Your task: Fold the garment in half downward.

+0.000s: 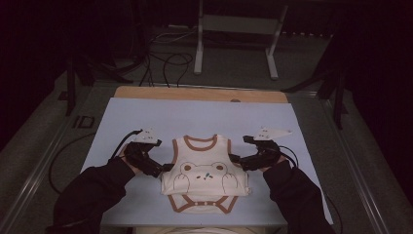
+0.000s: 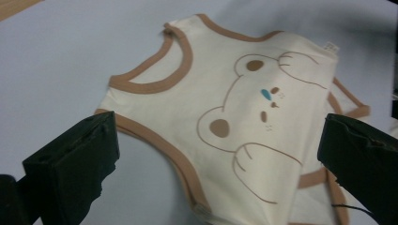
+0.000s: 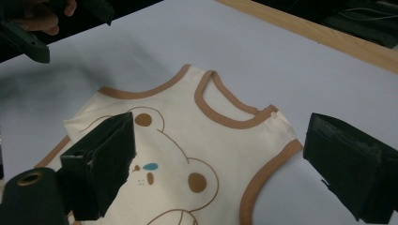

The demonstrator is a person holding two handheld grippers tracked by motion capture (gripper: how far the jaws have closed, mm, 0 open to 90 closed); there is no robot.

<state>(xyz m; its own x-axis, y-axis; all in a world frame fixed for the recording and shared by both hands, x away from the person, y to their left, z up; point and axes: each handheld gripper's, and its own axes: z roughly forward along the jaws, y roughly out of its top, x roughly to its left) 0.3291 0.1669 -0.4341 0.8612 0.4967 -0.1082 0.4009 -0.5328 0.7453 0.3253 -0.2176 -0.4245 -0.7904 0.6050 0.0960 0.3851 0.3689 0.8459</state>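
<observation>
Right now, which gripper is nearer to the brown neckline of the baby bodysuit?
Neither clearly: the left gripper and right gripper flank the bodysuit at its side edges, both below the neckline, jaws open.

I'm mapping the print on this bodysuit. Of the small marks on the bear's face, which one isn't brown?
The teardrop-shaped mark at the middle of the face on the bodysuit: it is blue, while the ears and other spots are brown.

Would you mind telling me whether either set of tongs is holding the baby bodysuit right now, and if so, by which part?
Nothing is held: the left tongs and right tongs are open beside the bodysuit, at its armholes.
</observation>
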